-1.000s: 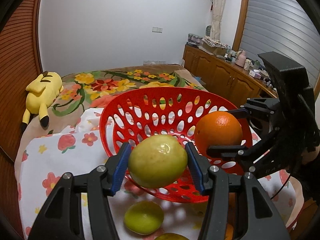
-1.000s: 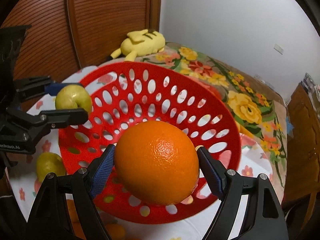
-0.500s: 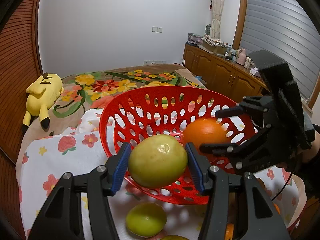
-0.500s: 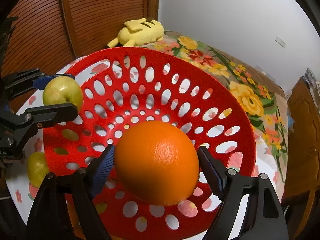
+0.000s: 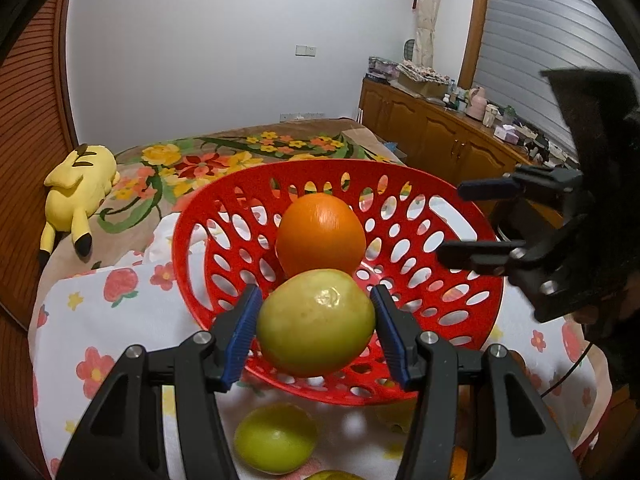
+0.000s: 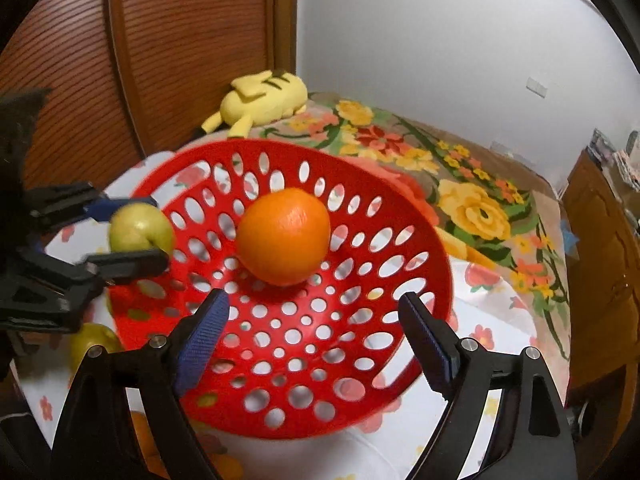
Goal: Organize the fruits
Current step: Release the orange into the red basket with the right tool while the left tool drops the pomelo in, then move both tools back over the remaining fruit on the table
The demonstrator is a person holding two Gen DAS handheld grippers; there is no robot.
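Left hand-held gripper [image 5: 316,330]: pads pressed on both flanks of a green fruit [image 5: 316,322], firmly held. It hangs over the near-left rim of the red basket [image 5: 472,216]; the basket floor lies just ahead of and below it. The fruit is nearly round, its longer axis running across between the pads. This is the nearer hand for the next deposit, which I judge to be a short advance over the rim followed by a release.

Orange [image 6: 284,236]: resting inside the basket, near its centre, free of both tools.

Right hand-held gripper [image 6: 316,340]: jaws opening, already wide, nothing between them. It stands over the basket's near side, the orange just ahead of its tips.

Loose fruit: another green fruit [image 5: 276,438] lies outside the basket, close to its near rim.

Surface: a flower-print cloth [image 5: 100,320] spread on a bed, soft; round fruit may roll. Beyond the basket, a yellow plush toy [image 5: 78,178] by a wooden wall; cabinets to the basket's right.
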